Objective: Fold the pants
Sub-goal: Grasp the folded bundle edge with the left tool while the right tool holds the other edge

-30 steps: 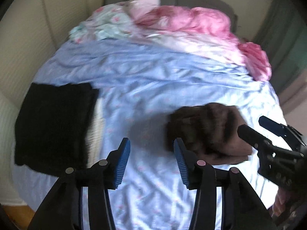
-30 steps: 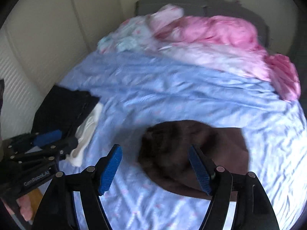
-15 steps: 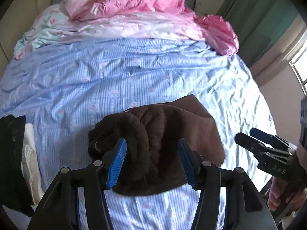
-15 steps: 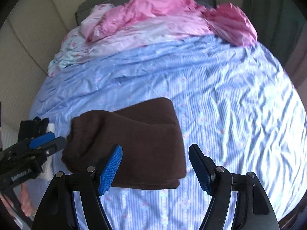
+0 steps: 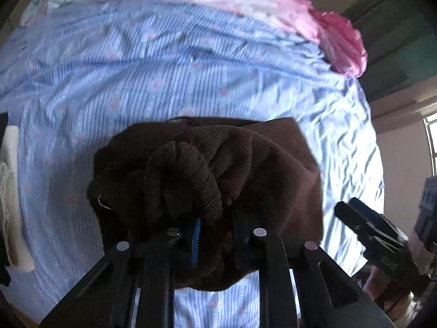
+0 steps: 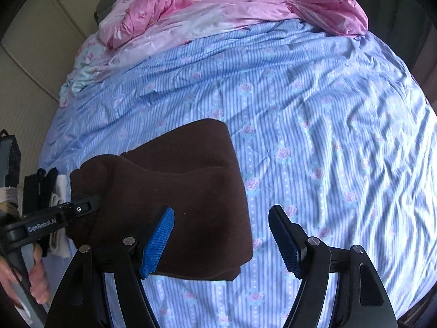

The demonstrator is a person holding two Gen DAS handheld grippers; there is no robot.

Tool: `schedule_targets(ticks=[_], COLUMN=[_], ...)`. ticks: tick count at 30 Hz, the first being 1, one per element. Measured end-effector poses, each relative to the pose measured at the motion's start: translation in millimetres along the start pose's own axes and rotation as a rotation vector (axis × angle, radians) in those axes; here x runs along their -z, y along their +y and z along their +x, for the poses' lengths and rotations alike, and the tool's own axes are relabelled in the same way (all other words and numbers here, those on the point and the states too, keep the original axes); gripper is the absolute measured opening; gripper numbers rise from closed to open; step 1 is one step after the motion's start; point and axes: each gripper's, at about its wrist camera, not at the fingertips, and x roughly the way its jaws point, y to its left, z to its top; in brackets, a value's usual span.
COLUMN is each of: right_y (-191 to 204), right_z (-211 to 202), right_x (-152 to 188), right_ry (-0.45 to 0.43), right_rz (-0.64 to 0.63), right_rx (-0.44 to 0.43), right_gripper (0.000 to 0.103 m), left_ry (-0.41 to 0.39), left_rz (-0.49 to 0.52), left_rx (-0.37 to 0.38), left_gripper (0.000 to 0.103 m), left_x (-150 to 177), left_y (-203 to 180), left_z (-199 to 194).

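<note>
Folded brown pants (image 5: 254, 169) lie on the blue striped bed sheet (image 5: 164, 63); they also show in the right wrist view (image 6: 191, 180). My left gripper (image 5: 215, 218) is pushed into the bunched near end of the pants, and its jaws are closed around a thick roll of the fabric. It shows from the side in the right wrist view (image 6: 82, 207), at the pants' left edge. My right gripper (image 6: 221, 235) is open and empty, just above the pants' near right corner; it shows in the left wrist view (image 5: 355, 216) to the right of the pants.
Pink and pale bedding (image 6: 232, 8) is heaped at the far end of the bed. A stack of folded black and cream clothes (image 6: 52, 191) lies at the bed's left edge, with the cream piece (image 5: 11, 191) in the left wrist view. A dark curtain (image 5: 387, 27) hangs at the far right.
My left gripper has moved forward into the bunched end of the pants and closed on the fabric. My right gripper has come nearer to the pants' right side and stayed open.
</note>
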Motion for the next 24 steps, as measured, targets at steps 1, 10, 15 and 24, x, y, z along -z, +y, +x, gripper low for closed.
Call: schedule_targets(ticks=[1, 10, 15, 24], right_y=[0, 18, 38, 61], right_z=[-1, -5, 8, 22], right_x=[1, 22, 34, 38], right_ry=[0.001, 0.022, 0.056, 0.093], right_rz=[-0.002, -0.031, -0.098, -0.15], right_rx=[-0.004, -0.062, -0.033, -0.011], right_gripper=[0.073, 0.073, 0.073, 0.073], left_ry=[-0.041, -0.155, -0.086, -0.027], left_rz=[0.018, 0.049, -0.069, -0.174], left_rx=[0.013, -0.023, -0.029, -0.039], left_gripper=[0.018, 0.019, 0.029, 0.063], left_x=[5, 43, 50, 51], left_y=[-4, 19, 59, 92], left_z=[-15, -68, -39, -9])
